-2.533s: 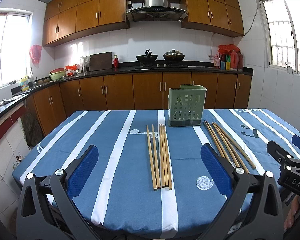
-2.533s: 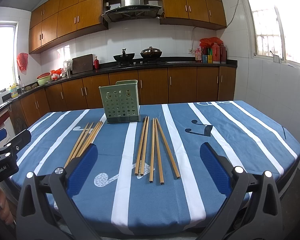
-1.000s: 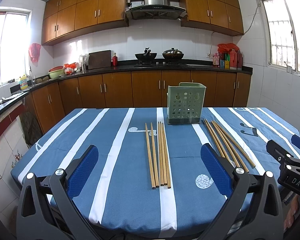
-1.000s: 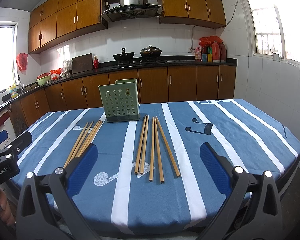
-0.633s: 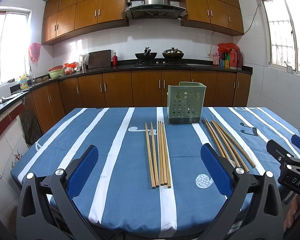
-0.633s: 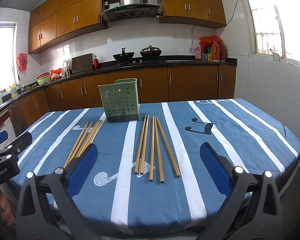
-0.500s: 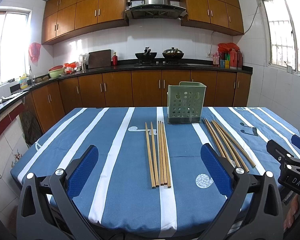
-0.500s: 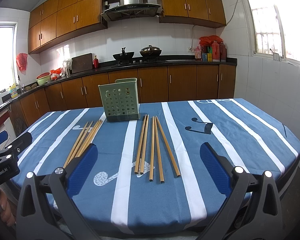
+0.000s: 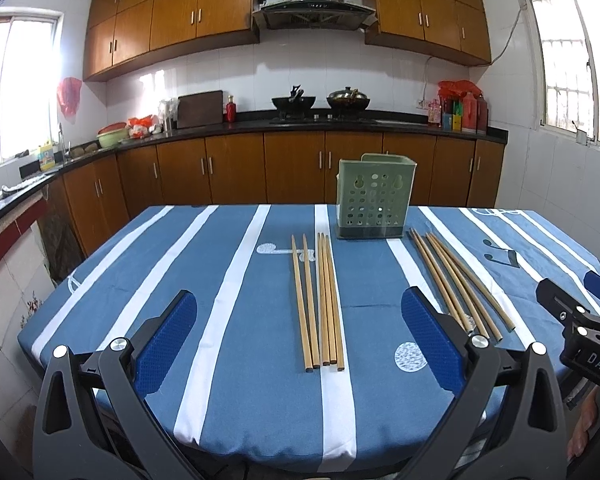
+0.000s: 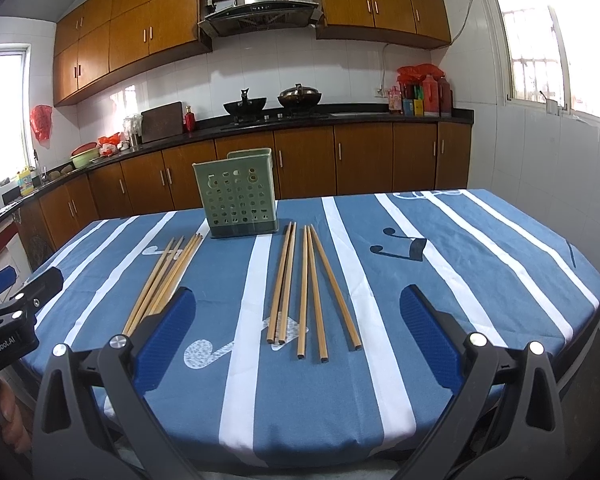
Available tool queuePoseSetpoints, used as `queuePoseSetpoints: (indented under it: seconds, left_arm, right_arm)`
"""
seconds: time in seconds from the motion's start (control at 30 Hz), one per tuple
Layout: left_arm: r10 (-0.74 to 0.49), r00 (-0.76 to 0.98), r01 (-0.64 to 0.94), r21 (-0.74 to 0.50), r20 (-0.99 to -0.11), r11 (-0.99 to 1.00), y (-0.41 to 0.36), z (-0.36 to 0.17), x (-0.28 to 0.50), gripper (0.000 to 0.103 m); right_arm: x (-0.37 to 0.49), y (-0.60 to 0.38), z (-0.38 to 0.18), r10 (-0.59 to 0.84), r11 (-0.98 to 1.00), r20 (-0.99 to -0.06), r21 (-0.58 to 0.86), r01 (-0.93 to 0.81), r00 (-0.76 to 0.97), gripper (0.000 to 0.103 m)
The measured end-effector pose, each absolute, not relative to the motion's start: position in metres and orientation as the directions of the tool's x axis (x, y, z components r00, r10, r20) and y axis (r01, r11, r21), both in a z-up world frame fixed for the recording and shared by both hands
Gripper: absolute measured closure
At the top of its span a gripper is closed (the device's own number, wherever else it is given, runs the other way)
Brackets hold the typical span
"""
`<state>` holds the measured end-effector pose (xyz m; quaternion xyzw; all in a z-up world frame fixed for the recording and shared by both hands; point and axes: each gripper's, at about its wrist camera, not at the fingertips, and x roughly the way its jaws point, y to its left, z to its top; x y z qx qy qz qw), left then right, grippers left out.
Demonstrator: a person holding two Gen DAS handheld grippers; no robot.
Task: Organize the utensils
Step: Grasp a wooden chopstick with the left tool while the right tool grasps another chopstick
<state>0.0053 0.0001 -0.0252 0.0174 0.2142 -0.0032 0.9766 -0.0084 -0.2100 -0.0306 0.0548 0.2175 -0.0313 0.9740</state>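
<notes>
Where claws [image 9: 298, 334] gape: "DAS", "GenRobot.AI".

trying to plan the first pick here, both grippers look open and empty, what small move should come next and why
Probably ease the left gripper forward and down onto the near ends of the left chopstick group. Both grippers are open and empty, that group lies right between its fingers, and the green holder behind looks empty. The right gripper could do likewise with the right chopstick group.

Daylight pours in from blown-out windows [image 9: 572, 64] at 2 and 10 o'clock, with glare on the white wall tiles [image 9: 156, 80]. Focus is sharp mid-frame; fisheye bending and dark vignetting crowd the corners.
</notes>
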Motion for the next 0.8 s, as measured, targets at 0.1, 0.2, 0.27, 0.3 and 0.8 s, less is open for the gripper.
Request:
queuePoseSetpoints:
  seconds: [0.1, 0.2, 0.27, 0.3, 0.8]
  left_arm:
    - [0.009, 0.888, -0.002, 0.016, -0.460, 1.000, 0.007, -0.028, 0.015, 0.002]
    - [0.020, 0.860, -0.027, -0.007, -0.509, 1.000, 0.017, -0.035, 0.024, 0.002]
    - [0.023, 0.842, -0.041, -0.020, -0.538, 0.999, 0.024, -0.040, 0.031, 0.002]
    - [0.029, 0.832, -0.051, -0.025, -0.554, 0.998, 0.028, -0.043, 0.035, 0.002]
    - [-0.030, 0.746, 0.006, -0.038, -0.665, 0.999, 0.045, -0.068, 0.087, 0.033]
  right_arm:
    - [-0.004, -0.220, -0.036, -0.025, 0.988, -0.446, 0.128, 0.092, 0.895, 0.004]
    - [0.004, -0.234, -0.040, -0.033, 0.979, -0.470, 0.163, 0.124, 0.882, 0.004]
    - [0.011, -0.244, -0.043, -0.048, 0.971, -0.490, 0.180, 0.155, 0.870, 0.004]
    - [0.015, -0.249, -0.045, -0.062, 0.968, -0.503, 0.181, 0.176, 0.862, 0.004]
    - [0.113, -0.269, -0.109, 0.012, 0.963, -0.761, 0.183, 0.197, 0.649, 0.070]
